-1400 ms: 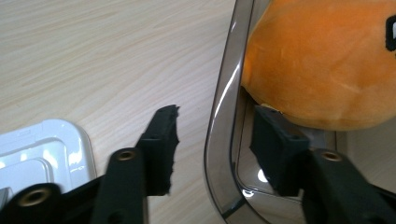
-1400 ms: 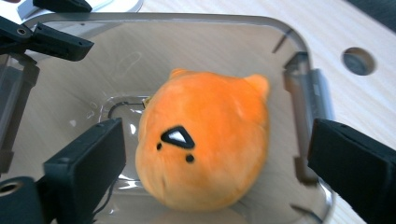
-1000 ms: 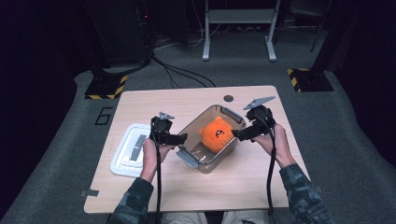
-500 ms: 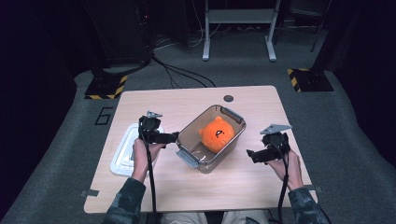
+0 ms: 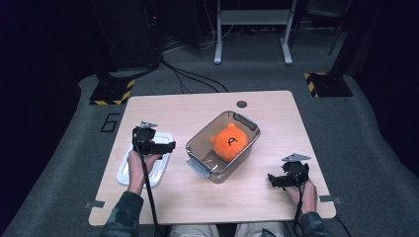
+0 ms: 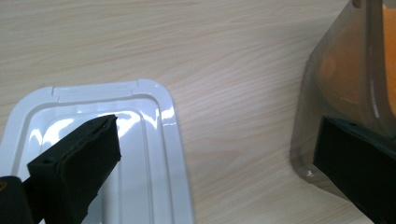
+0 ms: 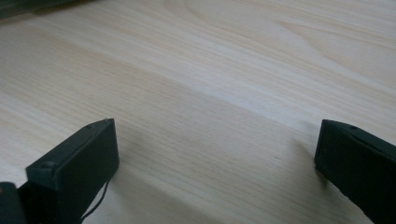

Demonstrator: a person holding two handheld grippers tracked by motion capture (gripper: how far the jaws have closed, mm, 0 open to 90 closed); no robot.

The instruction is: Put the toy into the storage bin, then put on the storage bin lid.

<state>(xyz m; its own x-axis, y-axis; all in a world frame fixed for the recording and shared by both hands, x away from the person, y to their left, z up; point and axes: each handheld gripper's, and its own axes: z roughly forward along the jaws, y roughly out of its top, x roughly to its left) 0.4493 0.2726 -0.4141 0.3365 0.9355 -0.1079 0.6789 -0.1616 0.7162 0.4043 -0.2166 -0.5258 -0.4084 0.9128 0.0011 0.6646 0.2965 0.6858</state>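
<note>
Both grippers had drawn back from the clear bin (image 5: 223,148). Orange plush toy (image 5: 230,141) sat inside it. Left gripper (image 5: 165,147), jaws just opened and empty, hung over the white lid (image 5: 163,165). Right gripper (image 5: 272,180) was spread wide, empty, low over the table (image 5: 197,106). Lidding likely next.

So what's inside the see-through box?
An orange plush toy with a dark mark on it sits in the box, toward the far end. The near part of the floor looks bare. What lies beneath the toy is covered.
</note>
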